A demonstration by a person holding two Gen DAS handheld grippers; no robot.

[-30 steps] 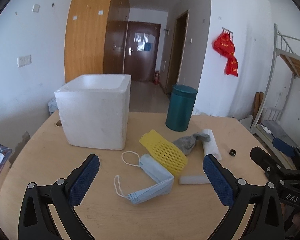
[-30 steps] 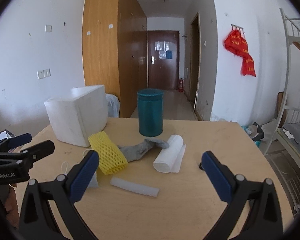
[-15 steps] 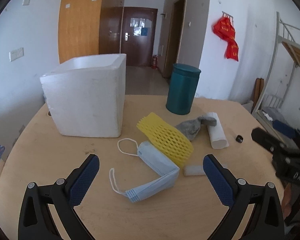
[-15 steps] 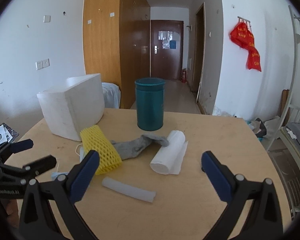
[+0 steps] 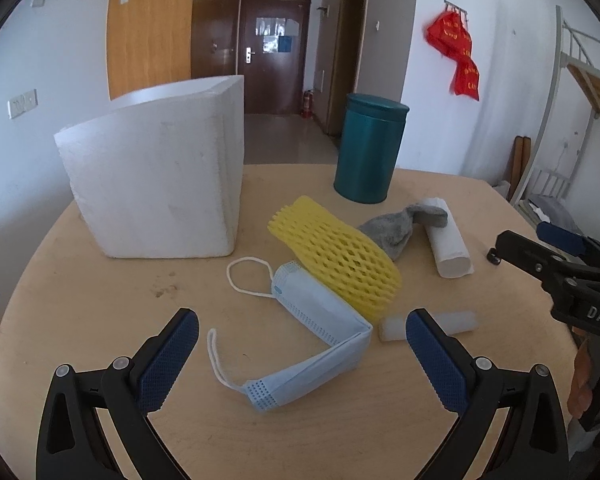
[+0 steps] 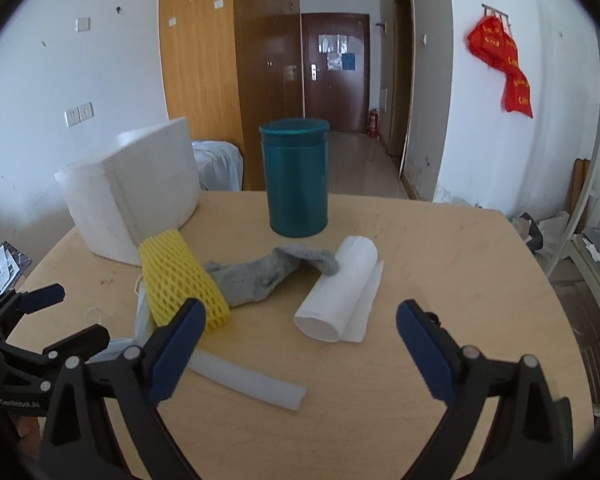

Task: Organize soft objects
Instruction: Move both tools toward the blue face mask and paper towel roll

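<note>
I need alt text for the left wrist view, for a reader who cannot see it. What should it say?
The open left gripper hovers over a folded blue face mask on a round wooden table. Beyond the mask lie a yellow foam net, a grey sock, a white paper roll and a translucent tube, with a white foam box and a teal canister behind.

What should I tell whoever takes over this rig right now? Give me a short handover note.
Left claw: open, empty, hovering over the face mask.
Right claw: jaws closing, nothing pressed between them, aimed toward the paper roll and white tube.
On the table: yellow foam net, grey sock, mask, roll and tube, all loose in front of the white foam box and teal canister.
Done: nothing visibly sorted.
Left: all soft items.
</note>
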